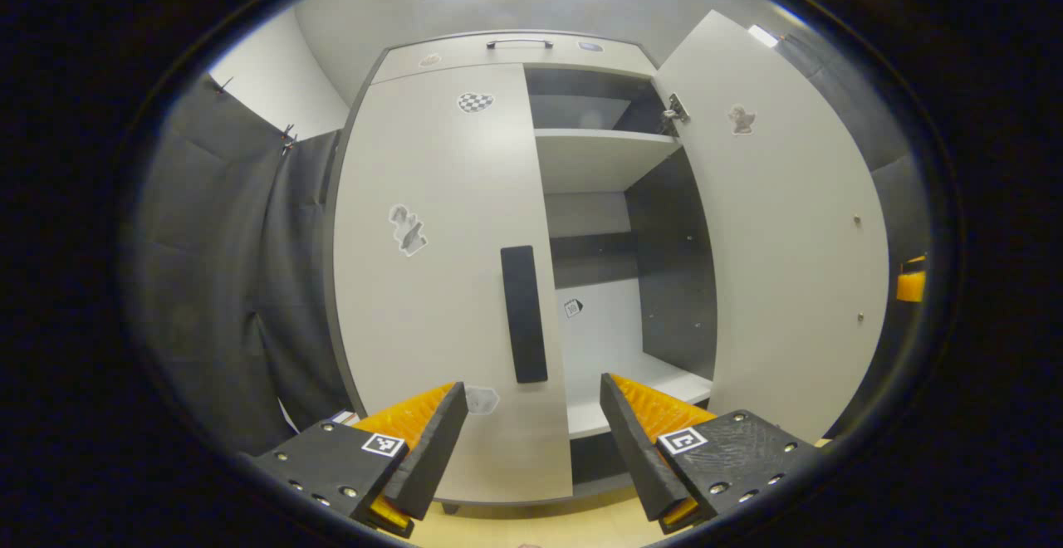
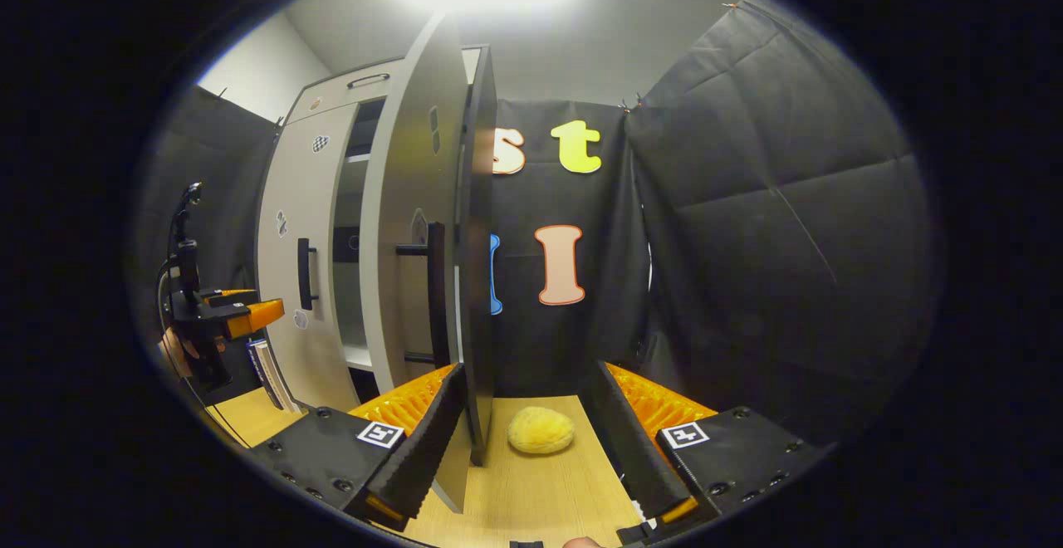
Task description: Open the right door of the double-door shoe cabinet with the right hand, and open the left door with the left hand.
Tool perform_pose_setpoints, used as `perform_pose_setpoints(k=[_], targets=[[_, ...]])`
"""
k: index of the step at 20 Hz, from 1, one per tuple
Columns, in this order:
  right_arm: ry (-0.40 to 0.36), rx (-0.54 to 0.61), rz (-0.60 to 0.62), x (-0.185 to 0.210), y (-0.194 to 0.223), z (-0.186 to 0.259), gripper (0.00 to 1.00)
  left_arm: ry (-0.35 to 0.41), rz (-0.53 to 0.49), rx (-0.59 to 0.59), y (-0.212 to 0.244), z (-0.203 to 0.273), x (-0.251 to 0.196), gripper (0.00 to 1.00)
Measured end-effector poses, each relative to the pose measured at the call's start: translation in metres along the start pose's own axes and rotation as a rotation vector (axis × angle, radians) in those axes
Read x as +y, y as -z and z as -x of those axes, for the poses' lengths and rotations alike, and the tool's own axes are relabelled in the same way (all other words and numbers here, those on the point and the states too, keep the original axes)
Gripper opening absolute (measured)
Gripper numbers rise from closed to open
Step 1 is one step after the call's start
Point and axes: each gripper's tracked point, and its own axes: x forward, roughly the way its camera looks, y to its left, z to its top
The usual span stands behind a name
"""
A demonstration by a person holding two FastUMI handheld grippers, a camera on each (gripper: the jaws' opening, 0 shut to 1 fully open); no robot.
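Currently: pale grey right door (image 1: pixel 781 224) swung wide, right of frame; matching left door (image 1: pixel 440 282) shut, centre. Left gripper (image 1: pixel 531 436) fingers spread wide, holding nothing, short of the black vertical bar handle (image 1: pixel 523 313). Right gripper (image 2: pixel 527 440) fingers likewise parted, door edge (image 2: pixel 475 282) between them, contact unclear. Risk: fingers missing the slim handle; open door rebounding.

The left gripper (image 1: pixel 531 440) is pointing forward with its two fingers spread wide apart, and nothing is lying between them. The right gripper (image 2: pixel 527 440) is also standing open, its fingers well separated and not pressing on anything. In the right gripper view, the left gripper (image 2: pixel 249 313) is showing farther off at the left side, and a hand (image 2: pixel 176 347) is holding it from behind.
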Motion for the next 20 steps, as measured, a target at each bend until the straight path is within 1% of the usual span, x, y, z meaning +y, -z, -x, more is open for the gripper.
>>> perform_pose_setpoints(k=[4,6,12,15,16,18,19,20], targets=[[0.066,0.037,-0.020,-0.017,0.011,0.008,0.97,-0.013,0.009,-0.008,-0.017,-0.032,0.004,0.95],[0.094,0.052,-0.028,-0.025,0.016,0.012,0.97,-0.023,0.012,-0.002,-0.019,-0.045,0.008,0.94],[0.154,0.094,-0.007,-0.045,0.028,0.022,0.96,-0.052,0.003,0.018,-0.014,-0.073,0.015,0.94],[0.168,0.113,-0.009,-0.050,0.032,0.026,0.96,-0.061,0.019,0.029,-0.013,-0.084,0.021,0.94],[0.172,0.116,-0.012,-0.051,0.033,0.026,0.96,-0.070,0.026,0.022,-0.015,-0.090,0.024,0.86],[0.177,0.124,-0.023,-0.052,0.037,0.027,0.96,-0.064,0.033,0.046,-0.010,-0.096,0.023,0.80],[0.177,0.128,-0.028,-0.052,0.037,0.027,0.96,-0.041,0.046,0.051,-0.010,-0.100,0.018,0.80],[0.178,0.131,-0.032,-0.053,0.038,0.026,0.96,-0.029,0.066,0.053,-0.008,-0.107,0.013,0.68]])
